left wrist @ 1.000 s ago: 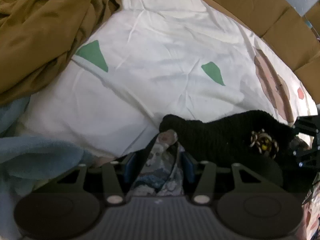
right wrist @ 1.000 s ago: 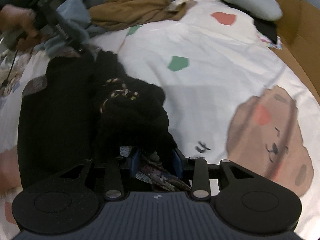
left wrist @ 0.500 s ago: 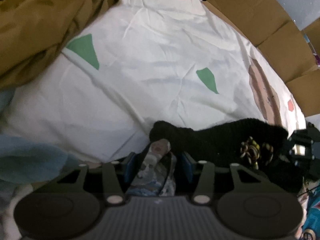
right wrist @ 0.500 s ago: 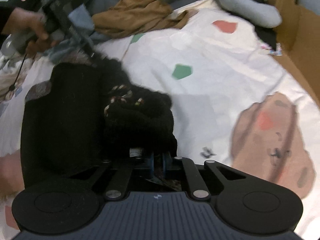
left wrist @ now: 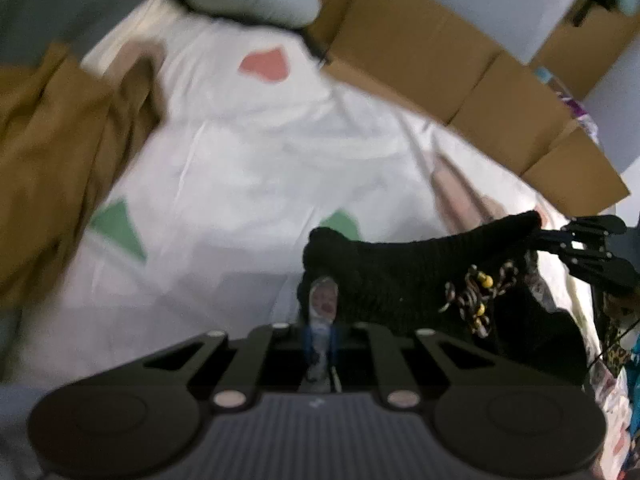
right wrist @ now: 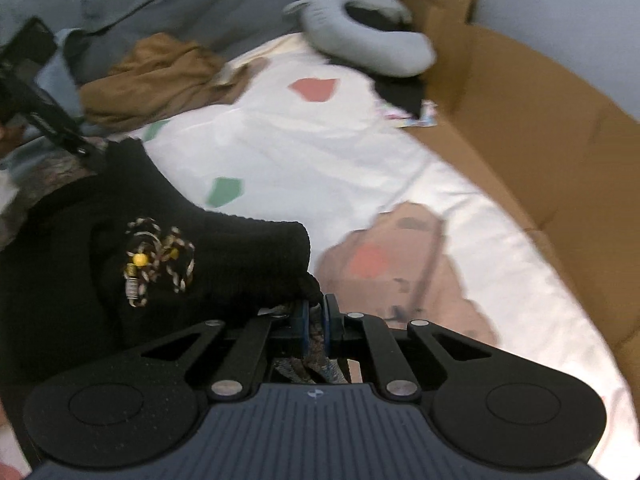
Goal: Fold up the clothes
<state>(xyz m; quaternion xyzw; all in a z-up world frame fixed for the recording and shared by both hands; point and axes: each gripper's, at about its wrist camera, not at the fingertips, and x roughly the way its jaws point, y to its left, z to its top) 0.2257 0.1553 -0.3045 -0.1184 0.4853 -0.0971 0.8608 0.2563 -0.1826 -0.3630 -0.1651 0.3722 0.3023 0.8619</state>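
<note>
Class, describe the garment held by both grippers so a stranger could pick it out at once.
Start at the white bedsheet with coloured patches. At its near left edge lies a black knitted garment, unlike the brown clothes heaped farther back. Its braided cord bow with yellow beads sets it apart.

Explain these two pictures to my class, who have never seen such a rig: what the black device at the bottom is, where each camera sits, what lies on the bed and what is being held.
There is no robot here. A person holds a two-finger gripper in each hand, and each carries a wide-angle camera looking along its fingers.

The left wrist view shows the left gripper. Its jaws have just been closing and now pinch patterned fabric at one end of a black knitted garment. The right wrist view shows the right gripper, likewise shut on the garment's other end. Each gripper also appears at the edge of the other's picture.

The garment, with a beaded braid decoration, is stretched between them above a white sheet with coloured shapes. Also there: a crumpled brown garment, a grey neck pillow and cardboard boxes.
</note>
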